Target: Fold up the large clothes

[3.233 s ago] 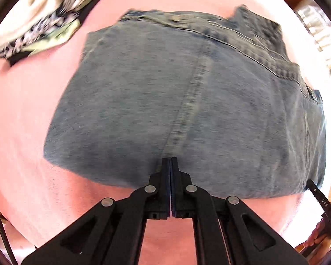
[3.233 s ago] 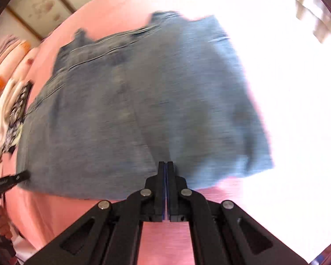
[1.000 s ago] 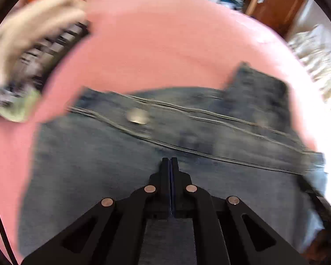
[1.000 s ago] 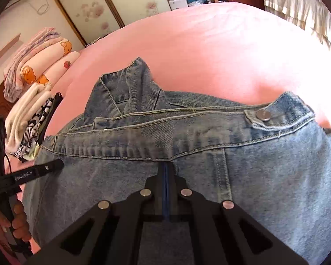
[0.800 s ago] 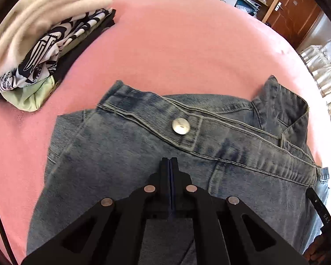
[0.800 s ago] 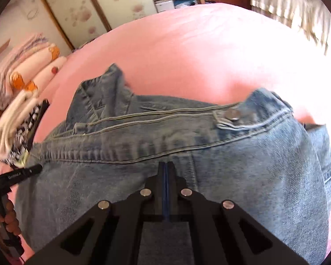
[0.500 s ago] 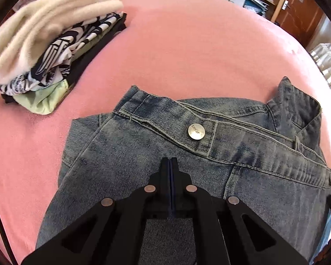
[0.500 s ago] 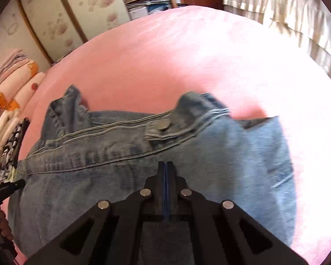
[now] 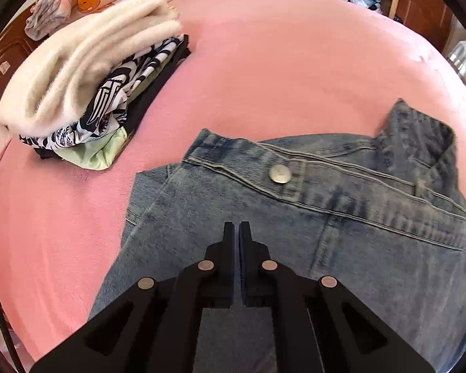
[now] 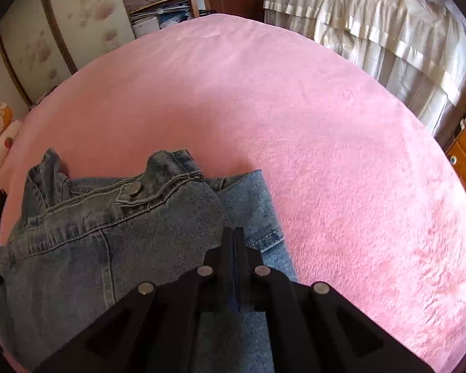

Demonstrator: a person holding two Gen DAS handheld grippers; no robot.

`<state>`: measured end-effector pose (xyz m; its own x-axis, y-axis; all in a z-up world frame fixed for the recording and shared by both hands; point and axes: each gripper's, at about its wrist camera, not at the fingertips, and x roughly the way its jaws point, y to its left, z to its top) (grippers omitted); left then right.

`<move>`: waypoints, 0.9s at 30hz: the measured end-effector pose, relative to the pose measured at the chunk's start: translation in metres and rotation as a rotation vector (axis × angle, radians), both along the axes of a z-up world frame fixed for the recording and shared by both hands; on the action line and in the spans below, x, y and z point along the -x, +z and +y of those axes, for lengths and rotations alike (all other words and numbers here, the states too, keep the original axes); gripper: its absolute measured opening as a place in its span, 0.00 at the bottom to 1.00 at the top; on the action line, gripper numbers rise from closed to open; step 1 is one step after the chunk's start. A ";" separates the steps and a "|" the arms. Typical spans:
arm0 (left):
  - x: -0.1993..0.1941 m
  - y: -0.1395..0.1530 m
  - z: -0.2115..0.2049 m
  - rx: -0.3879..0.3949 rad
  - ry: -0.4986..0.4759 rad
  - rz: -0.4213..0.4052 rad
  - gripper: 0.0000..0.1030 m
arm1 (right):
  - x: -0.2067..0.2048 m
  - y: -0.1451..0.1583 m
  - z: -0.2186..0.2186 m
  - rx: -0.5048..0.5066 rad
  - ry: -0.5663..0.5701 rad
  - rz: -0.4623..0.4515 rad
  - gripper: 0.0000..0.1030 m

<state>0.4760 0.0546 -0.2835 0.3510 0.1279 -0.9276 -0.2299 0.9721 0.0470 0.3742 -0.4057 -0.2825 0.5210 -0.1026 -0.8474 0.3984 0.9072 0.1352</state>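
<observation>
**Left wrist and right wrist: denim nearly folded, stacking left**

Left wrist view first. My left gripper [image 9: 236,228] has its two black fingers pressed together with nothing pinched between the tips; they hang just over the faded blue denim jacket [image 9: 310,217]. The garment lies on the pink fleece bedspread [image 9: 279,62] as a compact bundle, its stitched band with the round metal button [image 9: 280,174] on top and a lower layer of denim showing at the near-left edge. Up to the left, well apart from the jacket, sits a pile of folded clothes [image 9: 87,93]: a fluffy cream piece on top, a black-and-white print, pale green and black beneath. I read that pile as finished work.

Right wrist view next. My right gripper [image 10: 235,233] is likewise closed and empty, its tips over the right-hand edge of the jacket [image 10: 93,242]. Here the layers are plain: the darker top panel with the button [image 10: 135,188] lies over a lighter panel that sticks out to the right on the bedspread [image 10: 326,140]. The collar stands up a little at the far left.

My judgement: the main folds are made, and the bundle is thick and several layers deep. What remains looks like tidying the jutting panel and raised collar, perhaps pressing it flat, then carrying it to the pile. Stiff denim may spring open, so I would keep the layers squared.
</observation>
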 end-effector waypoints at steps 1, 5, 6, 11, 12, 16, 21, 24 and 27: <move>0.004 0.006 -0.003 0.018 -0.009 -0.004 0.02 | 0.004 0.003 -0.004 -0.024 -0.009 -0.002 0.00; 0.020 0.028 -0.011 0.100 -0.027 -0.014 0.02 | 0.010 0.022 -0.006 -0.030 0.007 -0.007 0.00; 0.025 0.033 -0.013 0.121 -0.028 -0.013 0.03 | 0.014 0.027 -0.004 -0.038 0.017 -0.011 0.03; 0.054 0.050 -0.004 0.189 0.029 0.018 0.10 | 0.033 0.055 0.012 -0.099 0.048 -0.031 0.03; 0.058 0.051 0.003 0.201 0.046 0.026 0.10 | 0.036 0.059 0.016 -0.113 0.052 -0.026 0.03; 0.089 0.052 0.031 0.266 0.136 0.069 0.12 | 0.047 0.070 0.034 -0.167 0.071 0.015 0.04; 0.128 0.036 0.072 0.350 0.249 0.108 0.19 | 0.055 0.083 0.067 -0.249 0.102 0.029 0.04; 0.144 0.021 0.093 0.416 0.306 0.126 0.22 | 0.054 0.084 0.089 -0.276 0.136 0.038 0.03; 0.158 0.001 0.113 0.540 0.380 0.145 0.35 | 0.047 0.078 0.116 -0.305 0.176 0.055 0.03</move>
<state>0.3180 0.1673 -0.2826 0.2405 -0.2769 -0.9303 -0.5886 0.7205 -0.3666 0.3271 -0.2897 -0.2048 0.4612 0.2464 -0.8524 0.2540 0.8838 0.3929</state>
